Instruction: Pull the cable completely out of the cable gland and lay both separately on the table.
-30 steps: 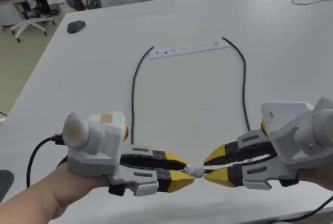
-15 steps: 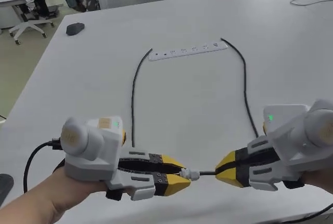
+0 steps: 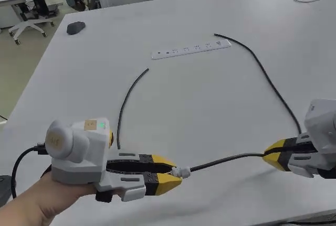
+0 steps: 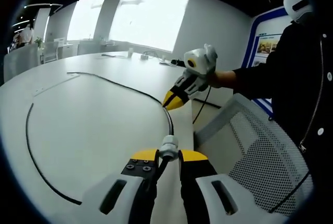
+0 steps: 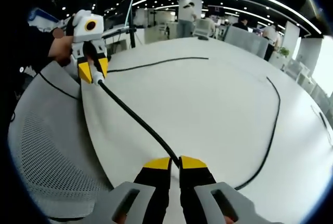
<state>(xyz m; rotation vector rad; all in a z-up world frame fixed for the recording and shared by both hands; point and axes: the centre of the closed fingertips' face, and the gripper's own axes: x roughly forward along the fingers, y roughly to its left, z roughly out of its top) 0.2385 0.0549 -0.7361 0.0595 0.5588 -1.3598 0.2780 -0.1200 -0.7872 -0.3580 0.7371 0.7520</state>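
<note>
The cable gland, lower centre of the head view, is clamped in the left hand-held gripper. The cable runs from it to the right hand-held gripper, closed on it at lower right, above the worktop. Opposed grips permit extraction, judged incomplete.

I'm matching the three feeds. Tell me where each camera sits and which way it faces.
Head view: on the headset, looking forward and down at the table; shows the left gripper, right gripper and a hand.
Left gripper view: on the left gripper, looking along its fingers past the gland toward the right gripper; the person's dark sleeve shows.
Right gripper view: on the right gripper, looking along the cable back at the left gripper.
Shared: the gripper views face each other; all three show the cable.
</note>
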